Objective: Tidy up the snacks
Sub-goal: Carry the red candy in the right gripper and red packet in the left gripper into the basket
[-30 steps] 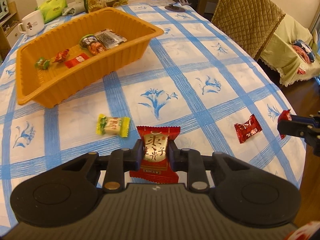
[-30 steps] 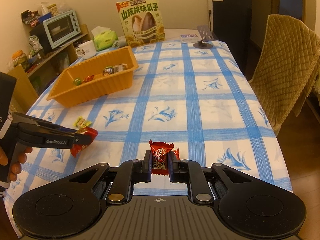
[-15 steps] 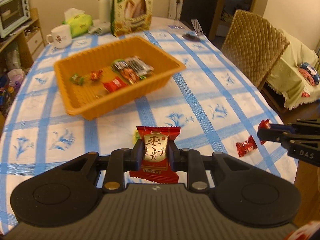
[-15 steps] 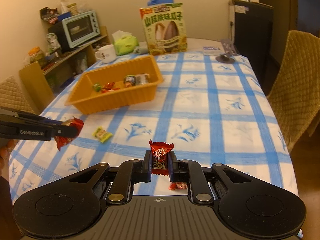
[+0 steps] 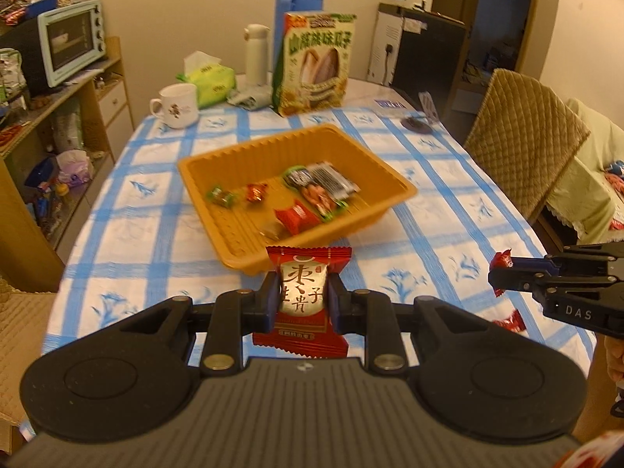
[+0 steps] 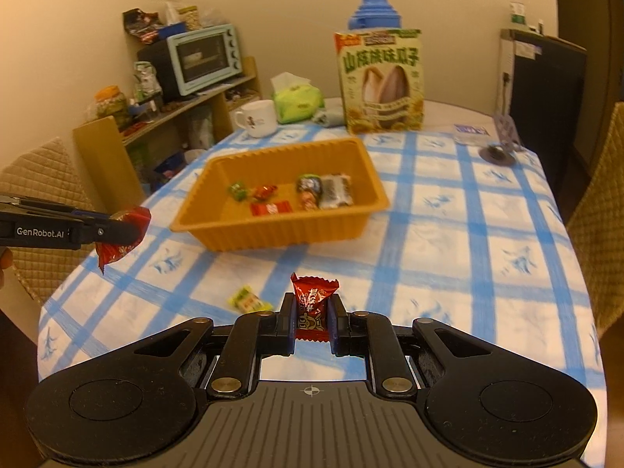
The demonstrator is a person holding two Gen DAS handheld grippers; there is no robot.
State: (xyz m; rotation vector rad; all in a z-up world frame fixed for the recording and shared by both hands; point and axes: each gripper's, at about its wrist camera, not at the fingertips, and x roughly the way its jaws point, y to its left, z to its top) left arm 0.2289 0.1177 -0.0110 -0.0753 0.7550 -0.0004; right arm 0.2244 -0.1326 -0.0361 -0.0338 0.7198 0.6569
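The left gripper [image 5: 300, 298] is clenched on a large red packet [image 5: 302, 304] with a silver label, held upright between its fingers above the near part of the table [image 5: 436, 241]. The right gripper [image 6: 311, 314] is clamped on a small dark red candy [image 6: 312, 304], also held off the cloth. In the left wrist view the right gripper shows at the right edge with its candy at its tip; in the right wrist view the left gripper comes in from the left edge with its packet.

The orange tray [image 5: 241, 162] sits farther along the blue-checked cloth, holding a green candy [image 5: 221, 197], a small red candy [image 5: 255, 192], a flat red packet [image 5: 296, 216] and two longer wrapped snacks [image 5: 323, 187]. A yellow-green candy [image 6: 247, 299] lies on the cloth near the right gripper, and another red candy [image 5: 510, 320] lies at the table's near right edge. Beyond the tray stand a mug [image 5: 177, 106], a tissue pack [image 5: 208, 82] and a sunflower seed box [image 5: 314, 62]
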